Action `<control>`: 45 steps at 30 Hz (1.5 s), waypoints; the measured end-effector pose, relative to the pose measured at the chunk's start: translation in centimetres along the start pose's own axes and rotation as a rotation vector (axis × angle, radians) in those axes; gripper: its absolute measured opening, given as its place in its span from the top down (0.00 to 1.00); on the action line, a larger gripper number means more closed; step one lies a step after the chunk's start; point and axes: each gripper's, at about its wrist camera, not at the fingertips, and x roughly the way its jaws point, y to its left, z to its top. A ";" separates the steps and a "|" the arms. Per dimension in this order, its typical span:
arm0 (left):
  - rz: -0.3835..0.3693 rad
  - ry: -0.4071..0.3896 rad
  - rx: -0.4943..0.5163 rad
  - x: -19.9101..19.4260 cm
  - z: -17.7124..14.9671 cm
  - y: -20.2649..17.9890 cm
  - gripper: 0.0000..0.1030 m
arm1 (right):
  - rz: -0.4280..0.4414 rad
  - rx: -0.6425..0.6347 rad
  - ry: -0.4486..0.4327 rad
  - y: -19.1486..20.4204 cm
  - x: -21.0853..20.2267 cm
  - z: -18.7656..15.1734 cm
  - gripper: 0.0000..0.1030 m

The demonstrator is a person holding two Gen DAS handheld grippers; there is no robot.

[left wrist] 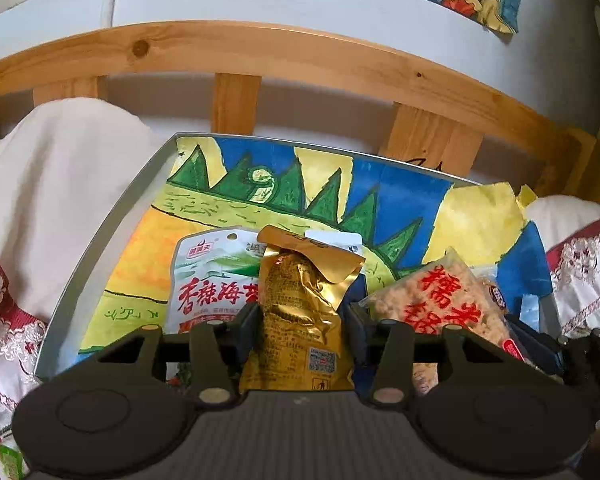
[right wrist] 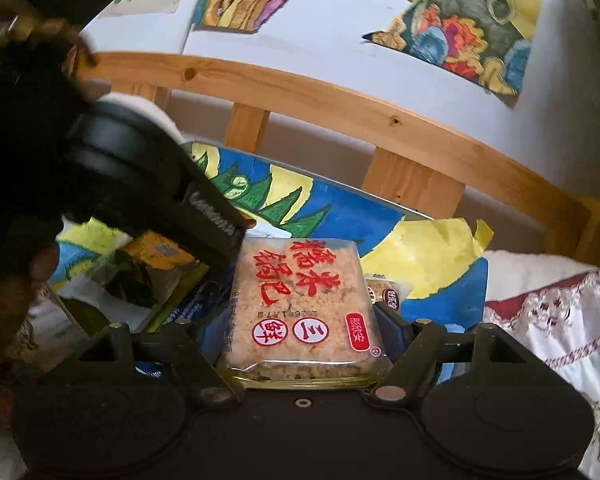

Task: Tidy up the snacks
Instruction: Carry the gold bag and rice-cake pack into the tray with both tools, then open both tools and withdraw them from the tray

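We note first what cannot be read: the lower part of the gold foil packet is cut off behind the body of the left gripper, and the white seaweed packet behind it is partly covered, so only part of its red lettering shows. In the right wrist view, the left gripper's dark housing blocks much of the left side, and the items beneath it — a crumpled wrapper and a blue packet — are too shaded to identify. A small packet beyond the rice cracker packet shows only a corner. The container is a shallow grey metal tray lined with a painted paper sheet in green, yellow and blue; the tray rests on a bed, between embroidered white and red bedding and a wooden headboard. Inside it lie the seaweed packet and the small packet. The gold foil packet stands upright between the left gripper's fingers, over the tray; both pads appear pressed to its sides, so we read this gripper as clenched on it. The right gripper grasps the clear rice cracker packet across its width — its fingers sit wide apart against the packet's edges, and the packet is held just above the tray's near end. In the left wrist view that same packet appears just right of the gold one. Torn paintings hang on the wall above.
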 end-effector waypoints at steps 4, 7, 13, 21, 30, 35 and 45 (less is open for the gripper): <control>0.002 0.001 -0.001 0.1 0.1 -0.1 0.44 | -0.004 -0.051 -0.005 0.7 0.2 -0.3 0.23; -0.016 0.005 -0.032 0.0 0.2 0.2 0.37 | 0.007 -0.051 -0.007 0.7 0.1 -0.4 0.18; -0.021 -0.007 -0.077 -0.9 0.3 1.0 0.28 | 0.026 -0.006 0.001 0.0 -0.1 -0.4 0.08; -0.003 -0.087 -0.081 -3.7 0.3 1.6 0.08 | 0.036 0.074 0.016 -1.5 -1.7 0.5 0.01; 0.038 -0.204 -0.051 -9.5 0.6 1.8 0.01 | 0.026 0.160 0.004 -2.8 -5.5 2.5 0.01; 0.048 -0.238 -0.070 -12.7 0.4 2.9 0.01 | 0.000 0.175 -0.005 -2.7 -8.1 3.4 0.01; 0.081 -0.267 -0.095 -18.8 -2.9 5.5 0.01 | -0.016 0.283 -0.049 -2.1 -14.5 4.0 0.01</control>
